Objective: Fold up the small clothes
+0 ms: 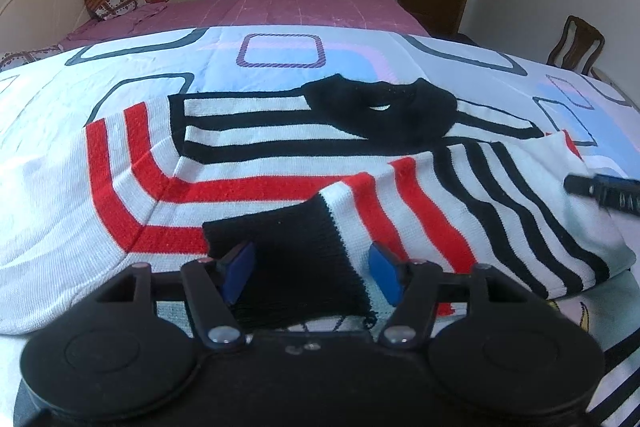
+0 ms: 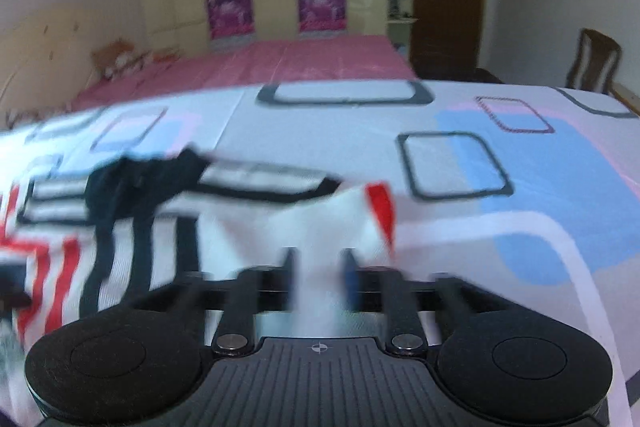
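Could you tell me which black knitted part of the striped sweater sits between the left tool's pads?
The black ribbed sleeve cuff, not the black collar farther away.

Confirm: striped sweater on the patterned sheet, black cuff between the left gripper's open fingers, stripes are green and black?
Not quite. The left wrist view shows the sweater stripes as red and black on white, not green. The rest holds: it lies on the patterned sheet, with the black cuff between the open fingers of the left gripper.
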`<state>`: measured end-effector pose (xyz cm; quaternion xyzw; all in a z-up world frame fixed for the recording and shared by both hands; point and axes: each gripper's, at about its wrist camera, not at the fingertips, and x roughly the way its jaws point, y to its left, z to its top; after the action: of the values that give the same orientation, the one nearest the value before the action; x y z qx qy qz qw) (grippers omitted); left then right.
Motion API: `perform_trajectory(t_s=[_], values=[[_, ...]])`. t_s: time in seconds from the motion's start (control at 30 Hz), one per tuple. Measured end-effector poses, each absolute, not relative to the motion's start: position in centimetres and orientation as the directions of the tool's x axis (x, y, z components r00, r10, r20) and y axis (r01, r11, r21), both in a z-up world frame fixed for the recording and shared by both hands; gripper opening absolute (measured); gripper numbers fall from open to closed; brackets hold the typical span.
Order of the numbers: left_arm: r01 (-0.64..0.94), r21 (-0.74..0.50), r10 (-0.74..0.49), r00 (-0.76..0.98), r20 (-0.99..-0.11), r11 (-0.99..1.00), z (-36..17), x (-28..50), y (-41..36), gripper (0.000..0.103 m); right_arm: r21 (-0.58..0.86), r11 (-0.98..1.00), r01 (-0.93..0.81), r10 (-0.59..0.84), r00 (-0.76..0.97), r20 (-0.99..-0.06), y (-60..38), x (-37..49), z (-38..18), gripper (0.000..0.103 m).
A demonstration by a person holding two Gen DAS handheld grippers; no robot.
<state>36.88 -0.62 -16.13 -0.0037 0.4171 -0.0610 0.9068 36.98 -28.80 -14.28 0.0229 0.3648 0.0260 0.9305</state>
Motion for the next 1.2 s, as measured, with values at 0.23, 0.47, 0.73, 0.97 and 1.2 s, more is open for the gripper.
perform_trajectory(t_s=[0.23, 0.47, 0.73, 0.97, 1.2], values=[[0.092, -0.047, -0.095, 0.631, -0.770, 0.995, -15.7, 36.8, -0.7, 0.064, -0.019, 0.998, -0.065, 0.032, 0.704, -0.709, -27.3, 35.6, -15.6, 0.057], [0.061, -0.074, -0.096, 0.644, -0.759, 0.995, -13.7, 35.2, 0.4, 0.069, -0.012, 0.995, -0.100, 0.059, 0.670, -0.740, -25.8, 34.7, -15.3, 0.058], [0.001, -0.098, -0.074, 0.664, -0.744, 0.995, -11.5, 32.9, 4.4, 0.076, 0.032, 0.993, -0.116, 0.105, 0.702, -0.704, -23.7, 33.3, -13.2, 0.058], [-0.087, -0.089, -0.010, 0.660, -0.751, 0.992, -10.9, 31.4, 9.6, 0.077, 0.085, 0.978, -0.190, 0.195, 0.692, -0.695, -18.7, 32.6, -11.6, 0.058], [-0.183, -0.082, 0.057, 0.646, -0.761, 0.980, -11.2, 30.4, 14.9, 0.078, 0.114, 0.960, -0.257, 0.265, 0.694, -0.670, -13.7, 32.9, -10.4, 0.058]])
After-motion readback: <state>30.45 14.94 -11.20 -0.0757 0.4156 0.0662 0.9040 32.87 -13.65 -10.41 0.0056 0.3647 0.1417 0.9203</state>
